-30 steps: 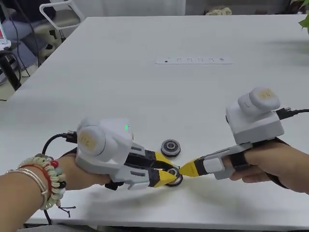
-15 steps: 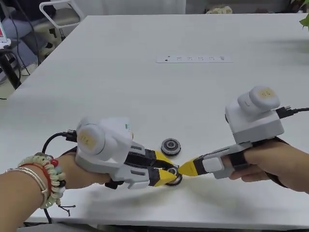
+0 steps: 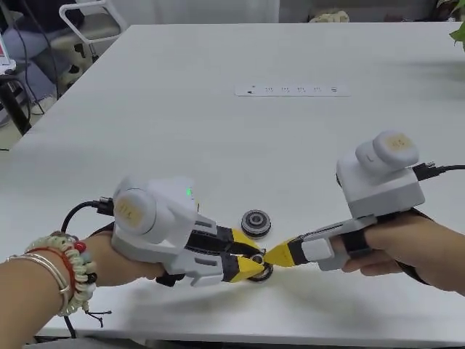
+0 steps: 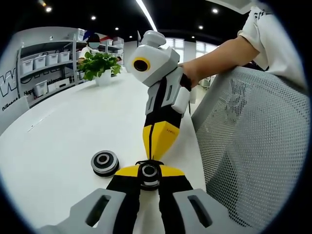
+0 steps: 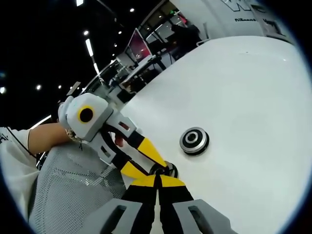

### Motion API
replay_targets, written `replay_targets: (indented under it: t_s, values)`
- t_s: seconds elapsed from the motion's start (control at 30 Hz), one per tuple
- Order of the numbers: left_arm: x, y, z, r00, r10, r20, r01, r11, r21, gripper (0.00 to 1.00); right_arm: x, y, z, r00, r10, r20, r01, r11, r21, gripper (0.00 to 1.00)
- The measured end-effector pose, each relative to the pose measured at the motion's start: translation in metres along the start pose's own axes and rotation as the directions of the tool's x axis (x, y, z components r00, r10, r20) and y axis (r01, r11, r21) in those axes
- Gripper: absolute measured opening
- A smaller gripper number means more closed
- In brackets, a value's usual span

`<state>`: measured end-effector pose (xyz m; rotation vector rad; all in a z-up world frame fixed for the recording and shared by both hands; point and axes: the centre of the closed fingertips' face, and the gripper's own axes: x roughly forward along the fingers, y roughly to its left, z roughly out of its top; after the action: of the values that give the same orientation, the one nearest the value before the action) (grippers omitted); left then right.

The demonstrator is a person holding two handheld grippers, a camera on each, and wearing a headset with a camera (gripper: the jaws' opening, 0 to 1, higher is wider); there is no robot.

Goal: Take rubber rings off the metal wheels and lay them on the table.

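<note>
Standing by the bench rn. The left gripper (image 3: 251, 263) is low over the white table (image 3: 218, 145), and its yellow-tipped jaws are closed down to just the width of a small metal wheel (image 4: 149, 174), clamped on either side of it. So the wheel sits right at the tips. It's down at table level, but can't tell if it's actually resting on the top. The hand on that gripper has a stack of beaded bracelets (image 3: 69, 265) on the wrist.

Second wheel (image 3: 256, 222) lies flat on the table by itself, just beyond the left gripper's tips and a bit off to their side. It's near the held one but not touching it or either tool. Its black rubber ring (image 4: 105, 173) is on, afaict.

The right gripper (image 3: 275, 255) points in from the opposite side, basically nose to nose w/ the left one. Its jaws are pressed together w/ barely a sliver between them, and the pointed tip is right up against the rim of the held wheel. In the left gripper view there's a thin black edge at that tip. It could be the ring getting nipped, but it's too small to say, so idk if it's got any rubber.

Farther out past both tools, well apart from the wheels, a white power strip (image 3: 290, 90) lies mid-table. In the left gripper view there's a potted plant (image 4: 97, 66) at the far end of the table.
</note>
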<state>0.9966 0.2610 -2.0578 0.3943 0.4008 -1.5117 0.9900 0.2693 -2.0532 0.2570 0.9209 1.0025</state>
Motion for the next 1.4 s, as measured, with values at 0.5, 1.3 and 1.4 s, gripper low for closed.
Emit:
replay_targets:
  t_s: [0.5, 1.3, 1.4]
  values:
    - [0.001, 0.000, 0.000, 1.0000, 0.004, 0.004, -0.004, 1.000, -0.009, 0.08, 0.001, 0.000, 0.003, 0.9999, 0.006, 0.011, -0.006, 1.000, -0.005, 0.00]
    - [-0.001, -0.001, 0.001, 0.9978, -0.014, -0.065, 0.009, 0.997, -0.078, 0.12, -0.002, -0.016, 0.000, 0.9963, -0.085, -0.014, 0.085, 0.996, 0.014, 0.00]
    - [-0.006, 0.001, 0.003, 0.9976, -0.003, -0.070, -0.002, 0.998, -0.066, 0.14, -0.002, -0.016, 0.001, 0.9961, -0.087, -0.012, 0.087, 0.996, 0.015, 0.00]
